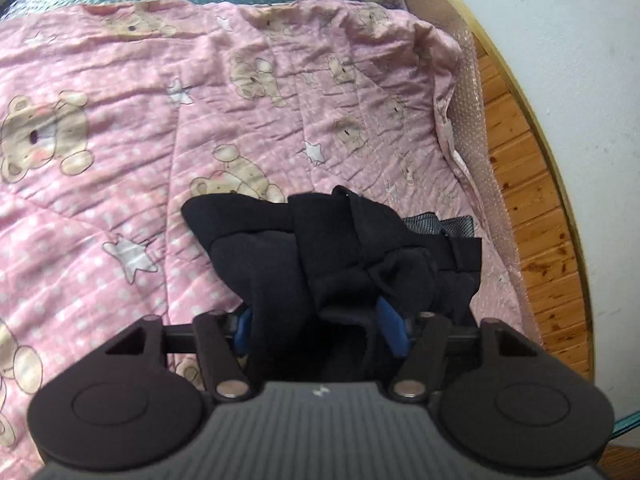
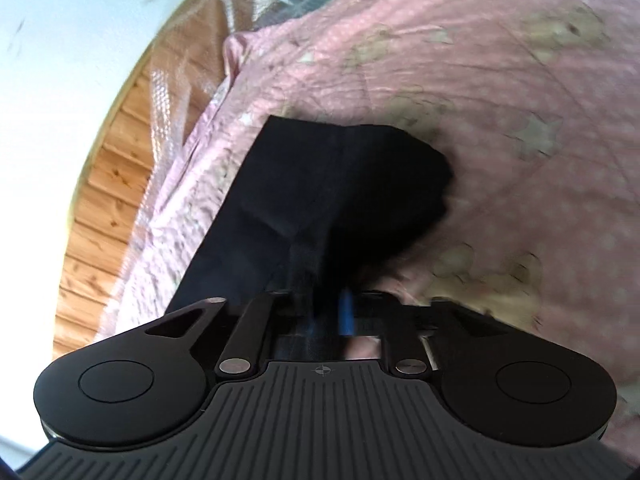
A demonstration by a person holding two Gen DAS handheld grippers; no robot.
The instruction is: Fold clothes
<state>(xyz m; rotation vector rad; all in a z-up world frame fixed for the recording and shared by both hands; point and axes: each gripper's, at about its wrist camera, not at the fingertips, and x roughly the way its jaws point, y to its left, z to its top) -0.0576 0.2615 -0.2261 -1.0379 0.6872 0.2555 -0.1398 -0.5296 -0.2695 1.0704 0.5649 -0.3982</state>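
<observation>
A black garment (image 1: 328,248) hangs bunched over a pink bear-print quilt (image 1: 160,120). My left gripper (image 1: 320,328) is shut on a thick bunch of its cloth, blue pads (image 1: 394,332) pressed on both sides. In the right wrist view the same black garment (image 2: 320,184) stretches forward from my right gripper (image 2: 332,316), which is shut on a fold of it; one blue pad (image 2: 346,312) shows. This view is blurred by motion. A mesh lining (image 1: 440,226) shows at the garment's right side.
The quilt (image 2: 480,100) covers a bed. A wooden floor (image 1: 532,208) runs along the bed's edge, also in the right wrist view (image 2: 108,184). Clear bubble wrap (image 1: 476,120) lines the bed's side. A white wall (image 1: 580,60) stands beyond.
</observation>
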